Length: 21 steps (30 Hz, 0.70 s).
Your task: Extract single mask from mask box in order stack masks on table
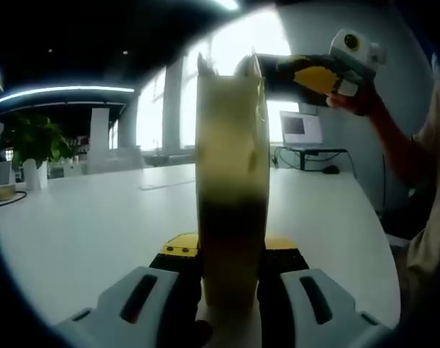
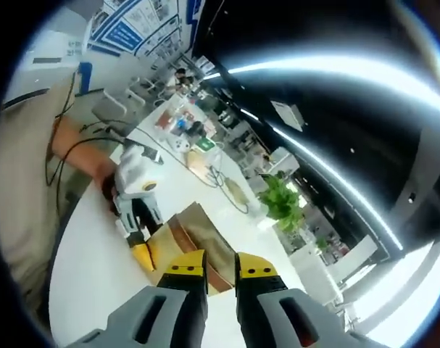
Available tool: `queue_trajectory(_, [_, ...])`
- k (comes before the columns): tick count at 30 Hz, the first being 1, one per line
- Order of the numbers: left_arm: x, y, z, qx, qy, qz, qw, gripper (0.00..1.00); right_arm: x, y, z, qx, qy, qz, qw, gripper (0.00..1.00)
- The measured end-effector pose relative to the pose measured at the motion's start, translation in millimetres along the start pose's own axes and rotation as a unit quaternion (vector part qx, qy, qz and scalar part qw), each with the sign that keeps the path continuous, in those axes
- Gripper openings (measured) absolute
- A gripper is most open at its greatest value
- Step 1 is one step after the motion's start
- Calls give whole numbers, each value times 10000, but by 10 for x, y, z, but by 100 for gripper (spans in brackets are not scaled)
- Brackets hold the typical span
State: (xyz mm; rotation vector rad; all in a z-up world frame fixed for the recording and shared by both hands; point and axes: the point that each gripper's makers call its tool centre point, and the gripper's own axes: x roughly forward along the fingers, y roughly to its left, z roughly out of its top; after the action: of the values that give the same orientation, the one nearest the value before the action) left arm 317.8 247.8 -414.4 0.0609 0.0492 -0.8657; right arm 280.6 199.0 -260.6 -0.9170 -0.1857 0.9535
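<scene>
Left gripper (image 1: 230,286): my jaws are clamped on the mask box (image 1: 232,181), which stands upright between them, edge-on to the camera, yellowish up top and dark lower down, over the white table (image 1: 96,232). I can't tell whether its base touches the table or is lifted clear. In the left gripper view the right gripper (image 1: 257,69) comes in from the upper right, held by a hand (image 1: 357,101), with its tips at the top edge of the box, where a bit of pale material sticks up. Can't tell from here whether that's a mask or box flap. Right gripper view looks down along my own jaws: the yellow tips sit close together with a narrow gap, right over the box's tan top, and I can't tell if they're pinching anything, the contact point is hidden. In that same view the left gripper (image 2: 141,250) shows at left, gripping the box from the side, with a person's sleeve (image 2: 24,188) and a black cable (image 2: 82,145) behind it. Background: potted plant (image 1: 32,141) at the table's far left, a monitor (image 1: 301,129) on a desk by the windows, cluttered benches further off. I see no separate mask lying on the table surface that's in view.
</scene>
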Motion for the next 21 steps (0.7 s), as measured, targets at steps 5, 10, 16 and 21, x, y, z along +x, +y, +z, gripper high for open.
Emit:
queue_trajectory(5, [-1,5,-2,18,4,14,10000,20,90,10,38,-360,161,213,9990,11])
queue_trajectory(10, [-1,13,-4,29,7,18,10000,20,226,27,35,-681,332,471,9960,11])
queue_trajectory(16, [-1,16,-7,31,8,19,10000,20,397,82,13,-979,478,778,9910,11])
queue_trajectory(21, [0,15,-7,34,9,23,10000,20,460,135,-41,-1023,585,999,9880,11])
